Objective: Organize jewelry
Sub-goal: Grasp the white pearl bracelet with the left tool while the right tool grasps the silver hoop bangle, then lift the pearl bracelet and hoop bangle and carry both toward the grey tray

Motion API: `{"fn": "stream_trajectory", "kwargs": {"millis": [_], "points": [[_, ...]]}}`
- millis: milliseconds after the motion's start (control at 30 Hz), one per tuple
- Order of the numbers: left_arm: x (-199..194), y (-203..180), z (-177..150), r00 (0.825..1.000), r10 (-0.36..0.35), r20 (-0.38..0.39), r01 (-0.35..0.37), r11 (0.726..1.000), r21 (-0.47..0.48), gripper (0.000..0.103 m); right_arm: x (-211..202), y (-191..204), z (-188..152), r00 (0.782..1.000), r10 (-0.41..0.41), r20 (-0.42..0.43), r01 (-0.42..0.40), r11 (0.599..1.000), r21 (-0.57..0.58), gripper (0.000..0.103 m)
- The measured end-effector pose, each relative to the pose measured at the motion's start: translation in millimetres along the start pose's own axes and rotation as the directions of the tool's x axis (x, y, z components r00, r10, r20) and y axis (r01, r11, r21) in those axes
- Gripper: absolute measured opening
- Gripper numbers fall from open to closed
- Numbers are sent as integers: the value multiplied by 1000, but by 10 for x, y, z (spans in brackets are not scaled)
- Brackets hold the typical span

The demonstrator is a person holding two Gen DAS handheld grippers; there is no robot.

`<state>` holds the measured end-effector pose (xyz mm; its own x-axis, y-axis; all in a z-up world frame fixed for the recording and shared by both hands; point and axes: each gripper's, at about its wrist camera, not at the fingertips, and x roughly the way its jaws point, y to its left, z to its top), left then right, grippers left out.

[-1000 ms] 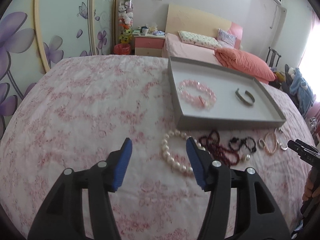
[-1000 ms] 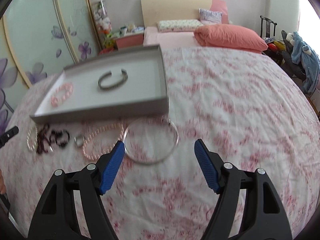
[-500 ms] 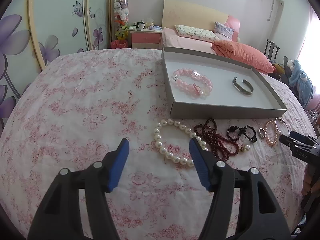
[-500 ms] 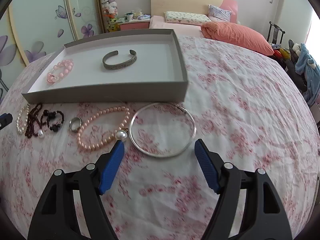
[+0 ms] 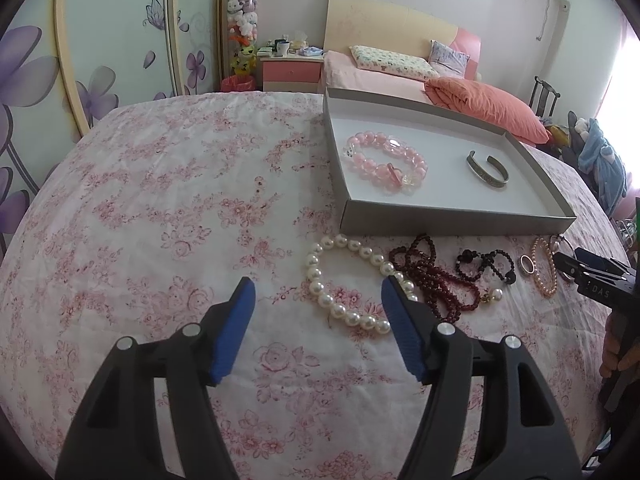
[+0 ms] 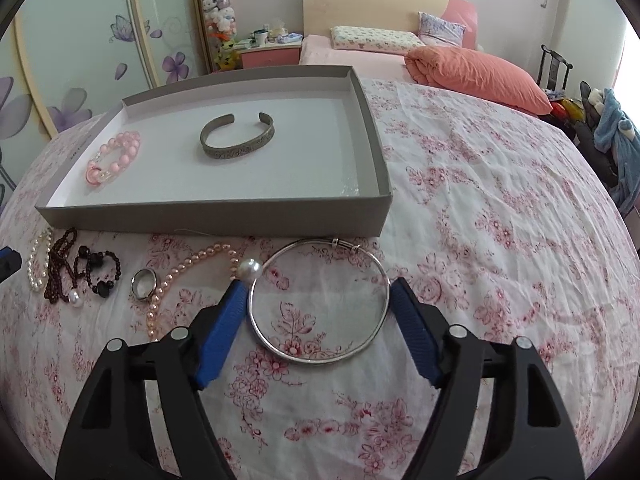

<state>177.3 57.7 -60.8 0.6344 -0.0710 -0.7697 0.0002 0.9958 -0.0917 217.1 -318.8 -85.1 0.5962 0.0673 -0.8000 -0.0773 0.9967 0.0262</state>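
While right gripper hangs low with jaws apart around silver bangle, near grey tray, best close gently on thin rim, lift flat. Left gripper jaws apart, empty, over white pearl bracelet.

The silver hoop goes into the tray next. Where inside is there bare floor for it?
Tray: bare floor right of the metal cuff up to the right wall. The left end holds the pink bead bracelet. The cloth in front of the tray is crowded with beads.

pink pearl strand — part hidden by right gripper | left gripper — edge-cropped
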Motion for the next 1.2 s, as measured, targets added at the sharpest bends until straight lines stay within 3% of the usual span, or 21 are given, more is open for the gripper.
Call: {"fn": "stream_trajectory", "kwargs": {"millis": [400,667,833,933,1200], "points": [[174,-103,13,998,35,-55,-32,999,42,64,-63,-25,-74,1000,3,11,-3,1000,-1,73],[293,-97,68,994,80,-80,-77,997,31,33,-61,-21,-77,1000,3,10,-3,1000,-1,73],[299,-134,61,991,106,-86,-102,994,47,27,-59,-22,-77,1000,3,10,-3,1000,-1,73],[292,-168,53,991,100,-86,-95,994,60,13,-59,-22,-77,1000,3,10,-3,1000,-1,73],[241,-136,29,994,79,-81,-74,995,59,10,-85,-54,-95,1000,0,13,0,1000,12,73]]}}
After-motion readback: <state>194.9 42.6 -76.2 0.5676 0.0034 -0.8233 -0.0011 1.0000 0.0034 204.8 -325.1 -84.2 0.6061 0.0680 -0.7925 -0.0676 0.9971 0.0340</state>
